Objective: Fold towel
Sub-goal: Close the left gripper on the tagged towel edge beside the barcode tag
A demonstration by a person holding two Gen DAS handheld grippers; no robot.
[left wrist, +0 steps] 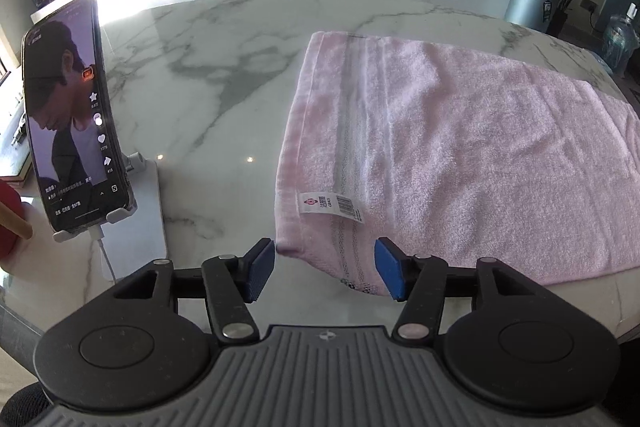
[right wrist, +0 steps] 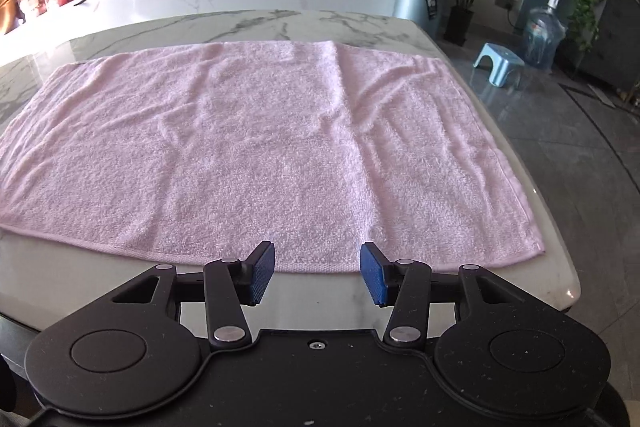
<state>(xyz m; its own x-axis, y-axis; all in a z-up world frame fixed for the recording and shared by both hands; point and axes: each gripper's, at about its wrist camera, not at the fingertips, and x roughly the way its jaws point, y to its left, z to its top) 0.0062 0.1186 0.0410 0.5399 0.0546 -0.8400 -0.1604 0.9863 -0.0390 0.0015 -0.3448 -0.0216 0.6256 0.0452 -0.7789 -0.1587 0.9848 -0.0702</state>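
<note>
Pink terry towel (right wrist: 256,151) lies spread flat on the white marble counter (left wrist: 224,99), folded over once by the look of the doubled left edge, with a few shallow creases across the pile. From my left view, its left end shows a striped woven band and a white care label (left wrist: 329,207) near the near corner. My left hand-held gripper (left wrist: 325,269) hangs over that near left corner with its blue pads (left wrist: 262,269) moderately apart; the corner sits between them, but neither pad presses on it. My right hand-held gripper (right wrist: 317,273) hangs at the near hem, right of centre, pads likewise parted and gripping nothing, with bare counter below them. A phone (left wrist: 76,115) with its screen lit stands on a white stand at the counter's left, well apart from the towel, a cable running from its base.
</note>
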